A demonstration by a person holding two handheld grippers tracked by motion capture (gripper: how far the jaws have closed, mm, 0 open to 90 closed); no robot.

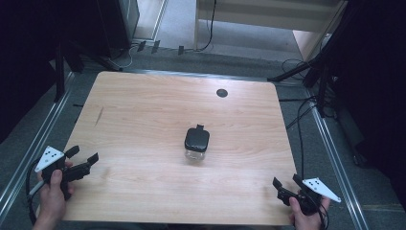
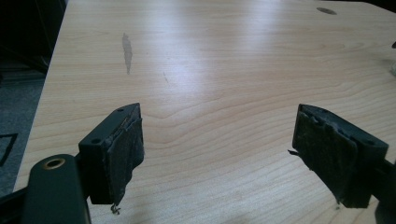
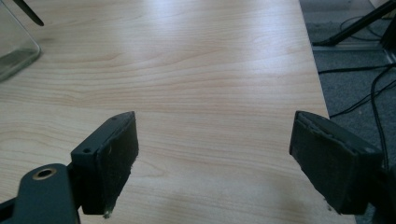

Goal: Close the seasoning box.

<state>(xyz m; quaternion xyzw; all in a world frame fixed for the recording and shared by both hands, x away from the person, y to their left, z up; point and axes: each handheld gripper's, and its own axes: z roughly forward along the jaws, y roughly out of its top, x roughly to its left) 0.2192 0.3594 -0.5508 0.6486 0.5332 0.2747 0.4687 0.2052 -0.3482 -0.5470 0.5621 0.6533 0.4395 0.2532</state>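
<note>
I had the left hand-held gripper (image 1: 85, 154) at the near left corner of the counter (image 1: 143, 120), its jaws spread wide apart with nothing between them; in the left gripper view (image 2: 217, 135) the worn black pads (image 2: 126, 149) framed only bare wood grain. The hand (image 1: 50, 199) behind it gripped the handle, and the grey three-cornered plate (image 1: 49, 158) sat on top. Ahead of that hand-held gripper and slightly to its left, a thin dark streak (image 2: 127, 50) marked the wood, and far ahead to its right lay a small dark round spot (image 2: 326, 10) in the surface. The right hand-held gripper (image 1: 287, 181) was at the near right corner, its jaws likewise held well apart and empty; in the right gripper view (image 3: 214, 140) the pads (image 3: 116, 158) stood over plain counter, with the counter's edge and grey floor carrying black cables (image 3: 369, 88) off to its right. Its hand (image 1: 306, 215) held it from below, a grey plate (image 1: 321, 188) on top. Well ahead of both hand-held grippers, roughly midway between them near the counter's middle, stood a clear glass jar (image 1: 196, 143) with a black lid (image 1: 197, 138), upright and touched by neither. From the right hand-held gripper it lay ahead and to the left, where a corner of its glass base (image 3: 16, 46) showed.
</note>
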